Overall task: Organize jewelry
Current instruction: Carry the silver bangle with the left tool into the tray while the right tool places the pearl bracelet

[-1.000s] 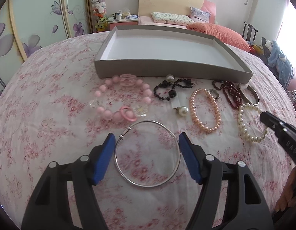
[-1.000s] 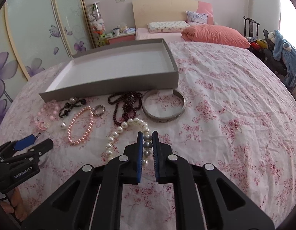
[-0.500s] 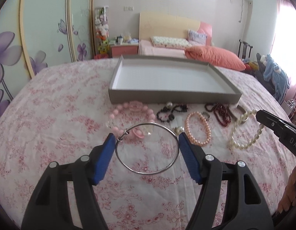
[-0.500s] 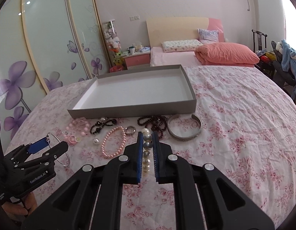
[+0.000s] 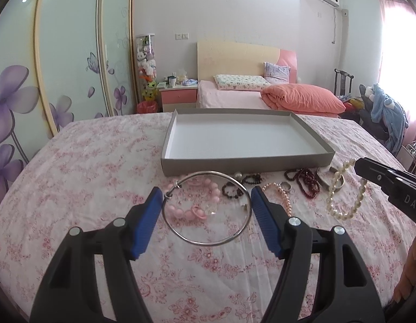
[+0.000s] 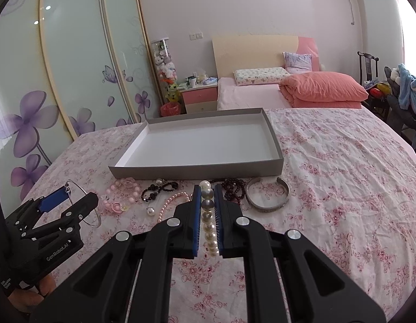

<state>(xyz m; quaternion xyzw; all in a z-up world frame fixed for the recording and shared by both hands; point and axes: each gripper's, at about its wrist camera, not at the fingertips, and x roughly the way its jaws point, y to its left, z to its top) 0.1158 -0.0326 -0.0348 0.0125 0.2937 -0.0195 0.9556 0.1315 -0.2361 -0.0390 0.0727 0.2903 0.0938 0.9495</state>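
My left gripper [image 5: 207,196] is shut on a thin silver bangle [image 5: 205,243], its blue pads pressing the ring's two sides, held above the flowered bedspread. My right gripper [image 6: 207,191] is shut on a white pearl bracelet [image 6: 208,226], which hangs off the bed as a loop [image 5: 342,215] in the left wrist view. An empty grey tray [image 5: 245,165] lies just beyond both. In the right wrist view, the left gripper [image 6: 65,202] and its bangle [image 6: 96,216] are at the lower left.
On the bedspread before the tray lie a pink bead bracelet [image 5: 181,211], black beads [image 5: 232,189], a pink pearl bracelet [image 5: 284,199], a ring [image 5: 284,186], a dark red strand [image 5: 305,180], a silver cuff [image 6: 267,204] and a loose pearl [image 6: 150,210]. Beyond are a wardrobe and a second bed.
Both grippers have risen and tipped up. The bangle has left the bedspread in the left gripper, and the pearl bracelet has lifted in the right one.
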